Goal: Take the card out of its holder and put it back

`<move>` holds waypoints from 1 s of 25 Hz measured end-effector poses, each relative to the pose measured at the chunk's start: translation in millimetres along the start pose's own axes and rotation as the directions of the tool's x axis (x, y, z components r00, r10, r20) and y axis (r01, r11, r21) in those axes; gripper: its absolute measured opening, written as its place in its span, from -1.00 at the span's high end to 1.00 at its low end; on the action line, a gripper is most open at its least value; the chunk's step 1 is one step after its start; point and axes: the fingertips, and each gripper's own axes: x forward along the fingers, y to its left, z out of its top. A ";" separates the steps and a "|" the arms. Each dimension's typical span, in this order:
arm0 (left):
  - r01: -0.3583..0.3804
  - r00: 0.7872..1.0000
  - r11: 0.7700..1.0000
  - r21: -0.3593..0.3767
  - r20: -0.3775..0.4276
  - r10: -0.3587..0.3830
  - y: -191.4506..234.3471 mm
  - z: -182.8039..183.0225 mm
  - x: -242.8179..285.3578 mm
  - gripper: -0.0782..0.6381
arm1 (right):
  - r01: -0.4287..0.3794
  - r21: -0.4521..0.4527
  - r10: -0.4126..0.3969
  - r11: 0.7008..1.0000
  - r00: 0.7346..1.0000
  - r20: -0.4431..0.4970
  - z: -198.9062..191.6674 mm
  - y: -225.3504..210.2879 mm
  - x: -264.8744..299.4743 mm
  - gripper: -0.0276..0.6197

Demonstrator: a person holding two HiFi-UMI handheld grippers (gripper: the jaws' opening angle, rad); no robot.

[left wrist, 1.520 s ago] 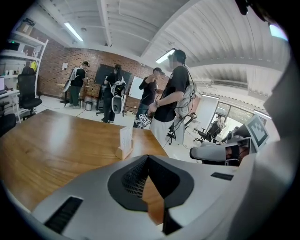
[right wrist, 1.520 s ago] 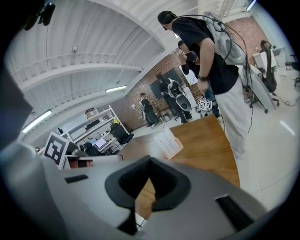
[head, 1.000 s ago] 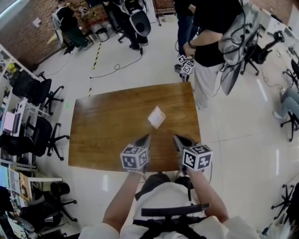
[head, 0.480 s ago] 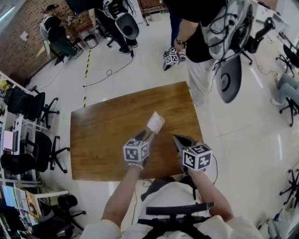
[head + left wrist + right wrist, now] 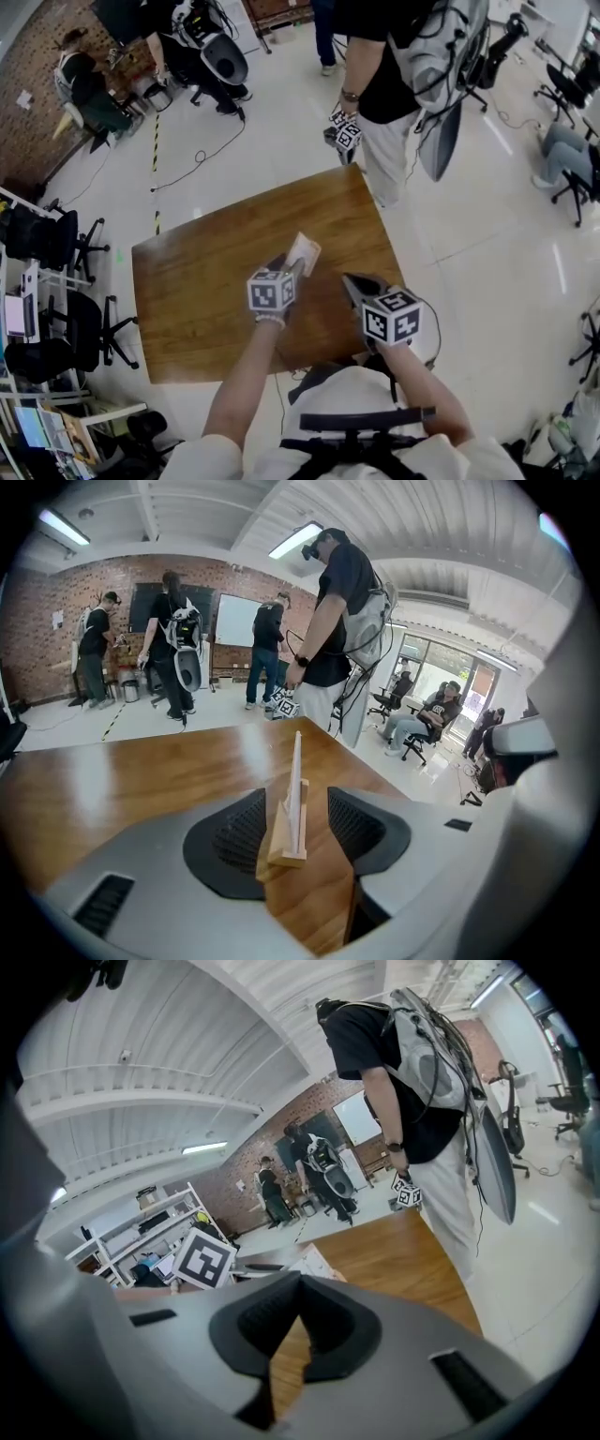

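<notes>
**Left gripper opening around card in its holder**

Nearest the camera, a person is reaching both arms over the near side of a wooden table (image 5: 202,281), holding a two-jaw gripper in each hand. Each gripper is carrying a cube with square markers. The left gripper (image 5: 295,808) is pointing down at the tabletop and its jaws have just been opening. They are now standing wide apart, with the card (image 5: 297,766) and its holder (image 5: 278,847) between them and neither ribbed black pad pressing on either.

The white card is standing upright, edge-on to that gripper. It is sitting in the slot of the small pale wooden holder, which is resting on the table just inside the pads.

Off to that gripper's right, well apart from the card, the right gripper (image 5: 298,1283) is hovering above the table. Its jaws are drawn together with nothing between them. From there the card is showing ahead and to the left, beside the left gripper's marker cube.

Beyond both grippers, past the table's far corner, a second person (image 5: 380,80) in a dark shirt is standing on the pale floor, wearing a backpack of cables. That person is holding another gripper pair (image 5: 343,133) low in one hand. Farther off, several people are working beside a brick wall (image 5: 37,630), and office chairs are standing around the room.
</notes>
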 end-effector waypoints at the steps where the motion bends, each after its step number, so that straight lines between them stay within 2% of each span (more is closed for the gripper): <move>1: 0.002 1.000 1.000 0.003 -0.009 -0.002 0.0 -0.9 4.0 0.20 | 0.003 0.002 -0.003 1.000 1.000 0.002 0.4 -1.4 -0.4 0.90; 11: 0.044 0.998 0.999 0.015 -0.052 -0.044 -3.8 -1.5 32.5 0.20 | 0.027 0.041 -0.027 0.999 1.000 -0.008 1.4 -16.7 7.6 0.90; 14: 0.053 0.996 0.998 0.033 -0.071 -0.051 -5.7 -3.0 34.2 0.38 | 0.031 0.049 -0.031 0.998 0.999 -0.008 3.1 -17.0 8.9 0.90; 25: 0.066 0.995 0.996 0.060 -0.075 -0.061 -7.6 -1.0 37.7 0.69 | 0.045 0.059 -0.045 0.997 0.999 -0.010 4.2 -24.1 11.7 0.90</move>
